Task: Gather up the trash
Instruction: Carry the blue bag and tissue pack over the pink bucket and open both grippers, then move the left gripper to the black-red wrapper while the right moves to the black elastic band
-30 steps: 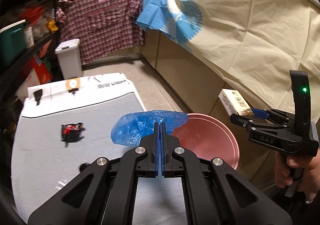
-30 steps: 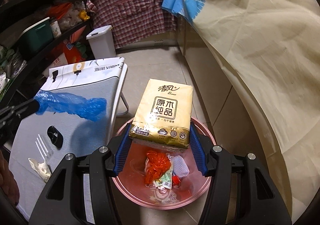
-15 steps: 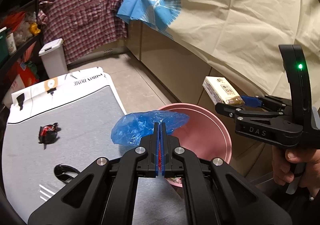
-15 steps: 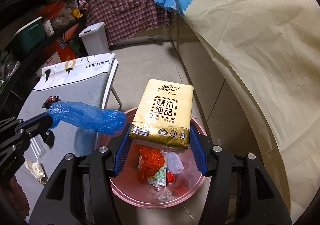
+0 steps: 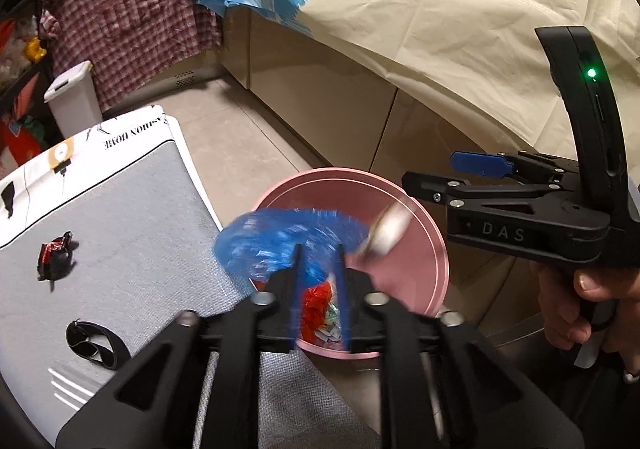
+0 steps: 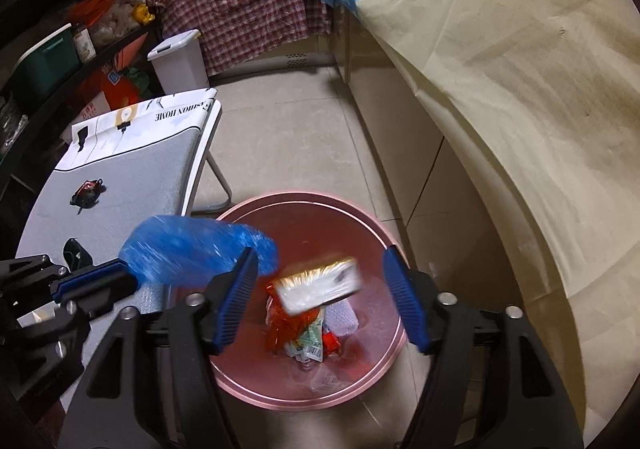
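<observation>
Your right gripper (image 6: 320,301) wide, just opened; tissue pack (image 6: 318,285) falling into pink bin (image 6: 376,381). Left gripper (image 5: 318,273) opening narrow; blue bag (image 5: 280,241) light, floppy: pinch edge.

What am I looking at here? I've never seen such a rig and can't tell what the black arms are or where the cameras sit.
There is no robot. A person holds a two-finger tool in each hand, and each has a wide-angle camera looking along its fingers. One picture is from the left tool, the other from the right tool. The hand gripping the right one shows in the left view. Trash is being collected in the pink basin on the floor. Both tools' jaws have just been opening. A blurred tissue pack drops free between the right fingers, and a blurred blue plastic cover is at the left one's parted tips. On the grey table lie a red-black wrapper and a black piece.
</observation>
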The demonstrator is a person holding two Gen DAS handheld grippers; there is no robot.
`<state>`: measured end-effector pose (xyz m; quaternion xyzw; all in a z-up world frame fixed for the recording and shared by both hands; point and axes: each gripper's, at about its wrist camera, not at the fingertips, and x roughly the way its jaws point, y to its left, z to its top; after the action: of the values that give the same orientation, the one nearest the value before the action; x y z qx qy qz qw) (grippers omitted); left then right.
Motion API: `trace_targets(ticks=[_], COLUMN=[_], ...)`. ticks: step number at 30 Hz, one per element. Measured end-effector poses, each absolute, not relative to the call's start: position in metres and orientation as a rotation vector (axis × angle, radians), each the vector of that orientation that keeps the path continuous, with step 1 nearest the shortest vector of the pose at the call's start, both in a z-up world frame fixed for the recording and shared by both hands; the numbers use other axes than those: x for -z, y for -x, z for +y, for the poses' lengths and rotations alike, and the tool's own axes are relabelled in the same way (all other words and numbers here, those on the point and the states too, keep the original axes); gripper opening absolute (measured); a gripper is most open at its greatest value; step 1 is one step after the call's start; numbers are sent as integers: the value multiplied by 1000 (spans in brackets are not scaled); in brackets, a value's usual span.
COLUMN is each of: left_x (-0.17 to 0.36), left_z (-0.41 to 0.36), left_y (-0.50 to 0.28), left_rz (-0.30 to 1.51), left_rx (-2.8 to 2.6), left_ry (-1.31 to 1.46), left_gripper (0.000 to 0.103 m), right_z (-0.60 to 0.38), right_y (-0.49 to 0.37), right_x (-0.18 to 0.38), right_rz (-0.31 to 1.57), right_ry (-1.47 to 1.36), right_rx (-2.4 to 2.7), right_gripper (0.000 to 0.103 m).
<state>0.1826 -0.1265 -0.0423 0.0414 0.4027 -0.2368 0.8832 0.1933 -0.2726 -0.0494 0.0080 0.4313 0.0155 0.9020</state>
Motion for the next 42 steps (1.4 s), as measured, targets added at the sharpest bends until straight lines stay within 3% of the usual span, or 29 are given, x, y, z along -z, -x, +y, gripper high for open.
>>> trace_targets(ticks=[23, 35, 42], left_x=[15, 8, 13], left_z=[-38, 54, 96], left_y=[-176, -178, -183], left_rz=[758, 727, 732], left_rx=[353, 220, 155], left_ry=[28, 126, 161], left_gripper=[24, 24, 24], right_z=[-204, -142, -109], right_y=[-172, -178, -183], right_x=[17, 28, 42], right_rz=[776, 781, 787], right_ry=[56, 136, 188], right_rx=[-180, -283, -355], right_gripper=[64, 48, 47])
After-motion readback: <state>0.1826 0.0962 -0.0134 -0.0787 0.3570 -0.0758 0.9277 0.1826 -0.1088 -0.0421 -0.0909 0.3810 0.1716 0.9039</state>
